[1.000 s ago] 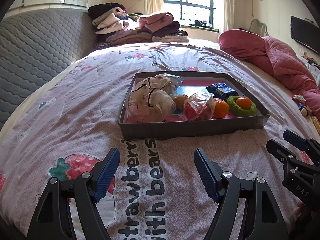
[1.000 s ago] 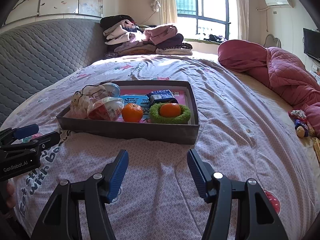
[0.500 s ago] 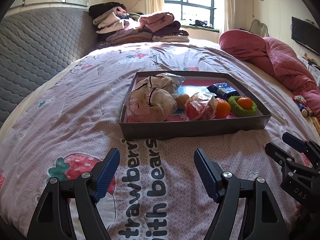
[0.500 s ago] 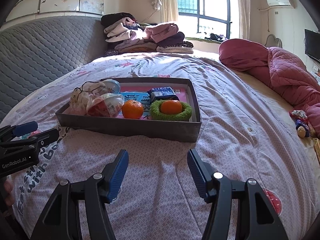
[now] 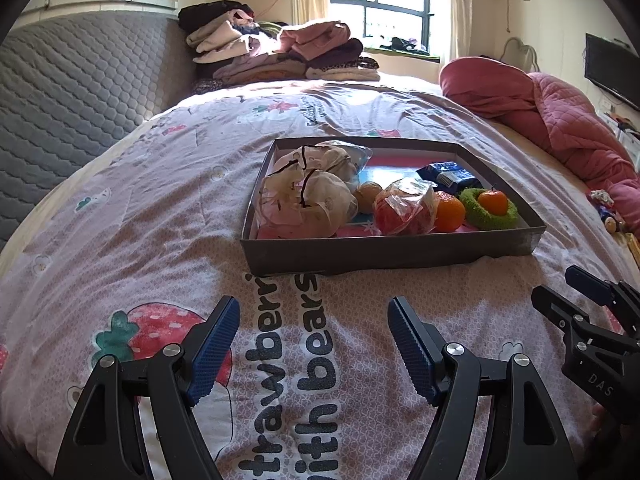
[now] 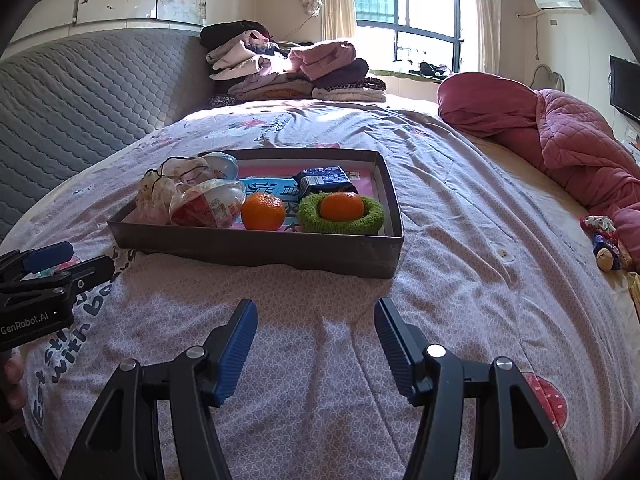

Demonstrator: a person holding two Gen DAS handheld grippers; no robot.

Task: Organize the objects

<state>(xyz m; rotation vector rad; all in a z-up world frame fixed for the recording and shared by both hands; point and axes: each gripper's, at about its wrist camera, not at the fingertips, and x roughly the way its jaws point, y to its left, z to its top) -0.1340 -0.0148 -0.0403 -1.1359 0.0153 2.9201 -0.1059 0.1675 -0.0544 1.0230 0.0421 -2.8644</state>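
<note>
A shallow grey box (image 5: 384, 252) (image 6: 256, 246) lies on the bed ahead of both grippers. Inside it are a pale drawstring pouch (image 5: 308, 200) (image 6: 168, 188), a clear bag with a red item (image 5: 404, 210) (image 6: 208, 206), a loose orange (image 5: 450, 212) (image 6: 263, 211), a green ring with a second orange in it (image 5: 492, 208) (image 6: 342, 210), and a dark blue packet (image 5: 448, 176) (image 6: 326, 178). My left gripper (image 5: 314, 308) hangs open and empty above the quilt, short of the box. My right gripper (image 6: 316, 310) is likewise open and empty, near the box's right front corner.
A printed pink quilt (image 5: 160, 208) covers the bed. Folded clothes (image 5: 280, 52) are stacked at the far end by the window. A rumpled red blanket (image 6: 560, 136) lies on the right, with a small toy (image 6: 606, 240) beside it. A grey padded headboard (image 5: 72, 96) runs along the left.
</note>
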